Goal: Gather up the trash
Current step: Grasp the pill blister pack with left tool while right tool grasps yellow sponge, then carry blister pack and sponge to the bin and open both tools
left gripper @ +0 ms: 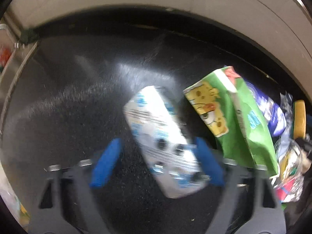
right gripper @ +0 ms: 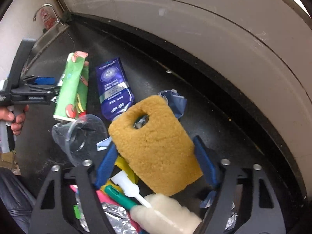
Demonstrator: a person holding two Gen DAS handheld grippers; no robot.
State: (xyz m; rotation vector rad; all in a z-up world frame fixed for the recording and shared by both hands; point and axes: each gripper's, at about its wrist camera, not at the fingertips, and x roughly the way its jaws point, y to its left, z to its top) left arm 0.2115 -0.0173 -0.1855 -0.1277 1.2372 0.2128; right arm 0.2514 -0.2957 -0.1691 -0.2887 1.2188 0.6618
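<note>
In the left wrist view my left gripper (left gripper: 158, 161) is open, its blue fingers (left gripper: 106, 165) wide apart around a white and blue carton (left gripper: 161, 142) that lies tilted and blurred on the black counter (left gripper: 78, 97). A green snack carton (left gripper: 239, 120) stands just to its right. In the right wrist view my right gripper (right gripper: 156, 159) is shut on a yellow sponge (right gripper: 156, 142) with a hole near its top, held above a pile of trash. The left gripper (right gripper: 39, 89) shows at the far left, beside the green carton (right gripper: 72, 85).
A purple packet (right gripper: 114, 89), a clear plastic cup (right gripper: 81, 136), foil (right gripper: 117, 218), a white squeeze bottle (right gripper: 165, 214), a green pen (right gripper: 120, 197) and blue wrappers (right gripper: 175, 101) lie on the counter. A pale wall (right gripper: 214, 29) runs behind. A sink with a tap (right gripper: 44, 11) lies at far left.
</note>
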